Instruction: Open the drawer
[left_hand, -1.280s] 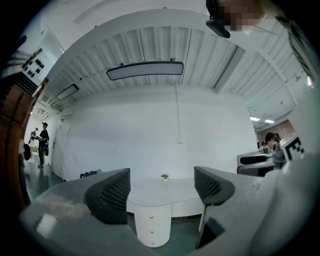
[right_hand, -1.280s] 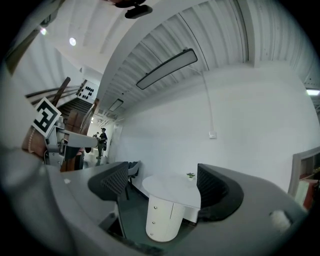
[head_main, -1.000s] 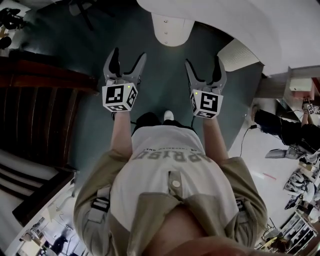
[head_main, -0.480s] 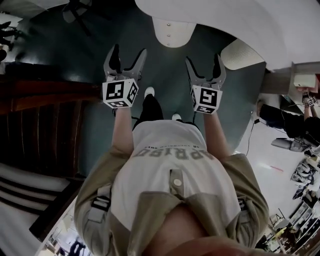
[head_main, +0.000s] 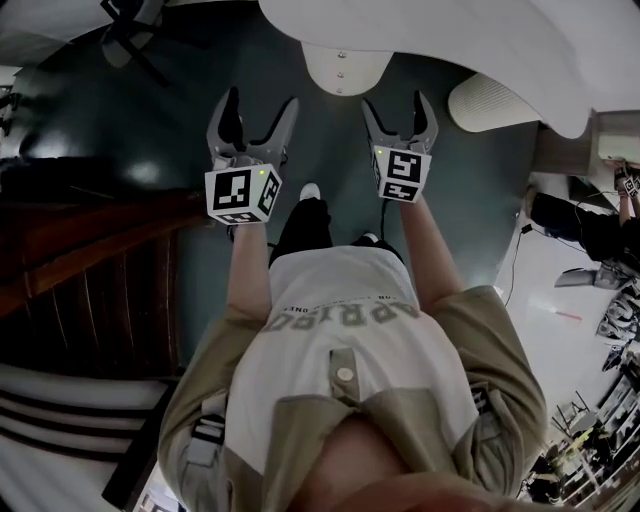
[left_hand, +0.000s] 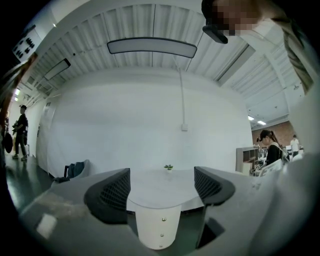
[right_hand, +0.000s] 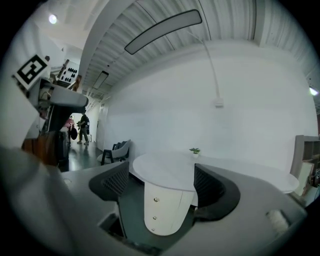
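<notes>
At nine o'clock in the head view lie dark wooden boards (head_main: 90, 270), and at eleven o'clock the left gripper (head_main: 260, 102) is held out over the dark floor (head_main: 150, 130), its jaws spread and gripping nothing. Straight ahead at twelve o'clock, apart from both grippers, stands the white drawer unit (head_main: 345, 68), three round knobs down its curved, flush front, tucked under the edge of a white table (head_main: 450, 30). At one o'clock the right gripper (head_main: 397, 102) is likewise spread wide and empty, the drawer unit showing between its jaws in its own view.
</notes>
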